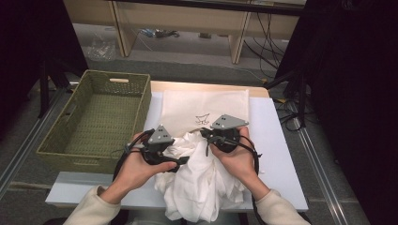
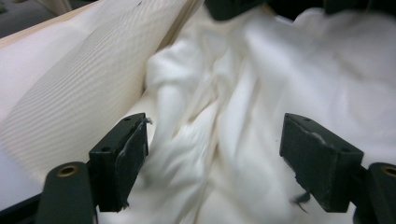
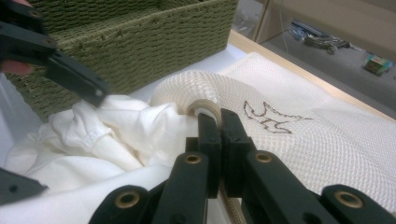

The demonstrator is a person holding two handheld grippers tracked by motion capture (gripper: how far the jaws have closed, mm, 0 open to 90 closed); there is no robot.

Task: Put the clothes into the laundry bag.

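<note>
A cream woven bag [image 1: 206, 105] with a small black line drawing lies flat on the white table [image 1: 277, 154]. A crumpled white garment [image 1: 202, 183] spills from the bag's near end toward the table's front edge. My right gripper [image 3: 219, 116] is shut on the rolled edge of the bag [image 3: 299, 140] and lifts it over the garment [image 3: 126, 130]. My left gripper [image 2: 215, 135] is open, its jaws wide apart on either side of folds of the garment [image 2: 243, 93], with the bag [image 2: 70, 93] to their left. In the high view the left gripper [image 1: 180, 161] and the right gripper [image 1: 206, 135] face each other over the cloth.
A green woven basket [image 1: 75, 161] stands at the table's left, right beside the bag; its wall [image 3: 140, 42] rises close behind the garment. Bare white table lies to the right of the bag. Wooden furniture legs and cables stand on the floor beyond the far edge.
</note>
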